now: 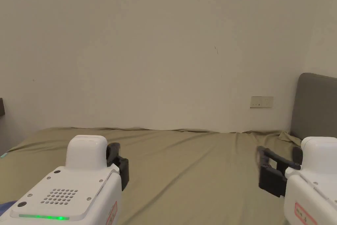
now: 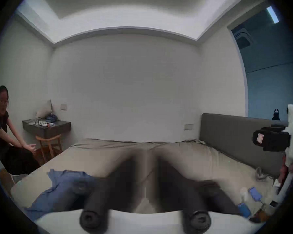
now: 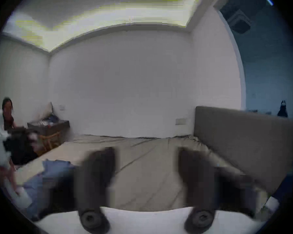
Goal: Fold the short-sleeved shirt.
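Holds the left gripper (image 1: 115, 161) low at the left of the head view, white body level, dark jaws pointing ahead toward the far wall (image 1: 164, 54). Shows, in the left gripper view, those 2 jaws (image 2: 146, 166) blurred and only a thin slit apart, with bed sheet visible through the slit and nothing between them. Keeps clear of any cloth.

Holds the right gripper (image 1: 279, 161) at about the same height on the right, well apart from the left one, also aimed forward. Spreads its 2 jaws wide in the right gripper view (image 3: 146, 161), gripping nothing, with bare sheet showing between them. Blurs here too.

Hovers both above the bed (image 1: 197, 169), covered in an olive-tan sheet with long creases running toward the wall.

Leaves the short-sleeved shirt (image 2: 66, 187), blue and rumpled, lying on the sheet near the bed's left edge, down and to the left of both grippers, touched by neither. Appears again in the right gripper view (image 3: 41, 178), left of the jaws, partly hidden behind the left jaw.

Farther out: grey headboard (image 1: 316, 110) on the right, a wall socket (image 1: 261, 101) just beside it. Left of the bed, a cluttered dark shelf (image 2: 46, 126) over a wooden chair (image 2: 49, 143), and another person (image 2: 0, 128) seated beside them.
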Motion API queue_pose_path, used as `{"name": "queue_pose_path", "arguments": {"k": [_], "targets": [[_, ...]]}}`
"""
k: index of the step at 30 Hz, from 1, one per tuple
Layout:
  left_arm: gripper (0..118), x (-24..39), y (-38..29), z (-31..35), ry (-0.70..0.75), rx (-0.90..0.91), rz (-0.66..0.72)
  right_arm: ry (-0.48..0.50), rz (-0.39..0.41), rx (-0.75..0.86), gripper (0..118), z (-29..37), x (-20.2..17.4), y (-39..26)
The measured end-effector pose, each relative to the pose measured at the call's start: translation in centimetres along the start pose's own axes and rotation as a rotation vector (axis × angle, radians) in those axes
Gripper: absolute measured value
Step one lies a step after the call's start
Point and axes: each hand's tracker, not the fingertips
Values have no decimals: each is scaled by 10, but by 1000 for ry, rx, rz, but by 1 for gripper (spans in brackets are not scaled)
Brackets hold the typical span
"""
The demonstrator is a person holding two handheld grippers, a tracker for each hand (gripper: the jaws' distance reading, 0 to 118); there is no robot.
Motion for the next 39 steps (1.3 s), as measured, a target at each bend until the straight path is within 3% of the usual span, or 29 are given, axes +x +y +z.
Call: {"name": "queue_pose_path", "arguments": {"k": [1,2,5,8,11,12,15,20,25,28,30,36,39], "targets": [[0,1,-6,-1,28,-13,-36,-17,28,-11,29,-1,1,-5],[0,5,-8,-3,15,-12,-49,-42,34,-23,5,-1,1,-10],[0,13,-17,-8,12,-37,-95,4,-73,-76,5,-1,7,-8],[0,16,-19,-6,-53,-52,-69,-67,-104,-90,5,1,21,-16],[0,16,-16,-7,-73,-61,-33,-77,-145,-88,5,-1,21,-8],[0,16,-15,-8,-75,-61,-30,-77,-152,-82,5,4,47,-14],[0,8,-11,-6,-80,-57,-20,-45,-136,-67,5,0,44,-7],[0,-38,-6,18,17,-39,-28,180,-73,-92,5,-35,-25,2],[0,-123,-9,65,311,-76,-24,524,-19,-110,5,-63,-131,0],[0,-168,-15,91,462,-138,-13,766,-38,-160,5,-56,-198,-2],[0,-189,-22,103,536,-178,-2,860,-32,-177,5,-48,-239,-7],[0,-220,-51,93,528,-267,51,893,24,-238,5,-39,-290,-28],[0,-219,-65,64,459,-313,70,851,29,-259,5,-55,-280,-35]]}}
